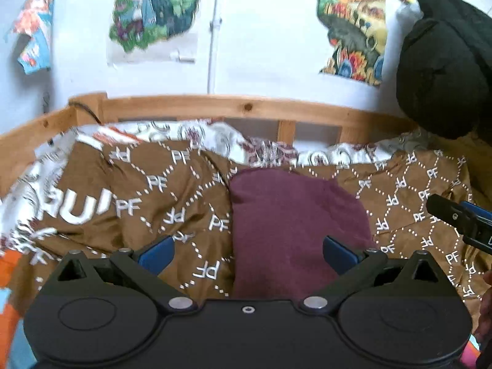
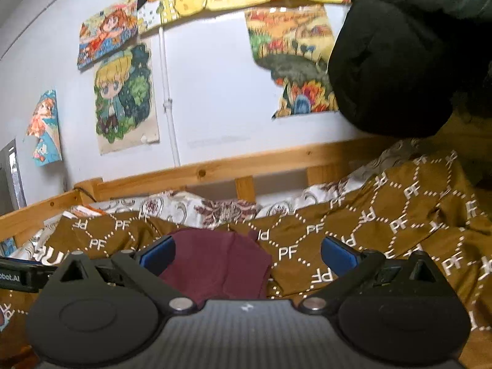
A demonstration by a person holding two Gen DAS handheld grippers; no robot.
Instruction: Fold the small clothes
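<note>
A small maroon garment (image 1: 295, 224) lies folded flat on a brown bedspread with white PF lettering (image 1: 172, 196). My left gripper (image 1: 247, 253) is open and empty, held just above the garment's near edge. The right gripper's body (image 1: 464, 221) shows at the right edge of the left wrist view. In the right wrist view the garment (image 2: 215, 264) lies low and left of centre. My right gripper (image 2: 247, 253) is open and empty, above the garment's right edge and the bedspread (image 2: 363, 236). The left gripper's body (image 2: 18, 273) shows at the left edge.
A wooden bed rail (image 1: 233, 107) runs along the far side against a white wall with cartoon posters (image 2: 126, 98). A white patterned sheet (image 1: 215, 138) lies beyond the bedspread. A black padded garment (image 1: 446, 70) hangs at the upper right. An orange and blue cloth (image 1: 9, 276) lies at the left.
</note>
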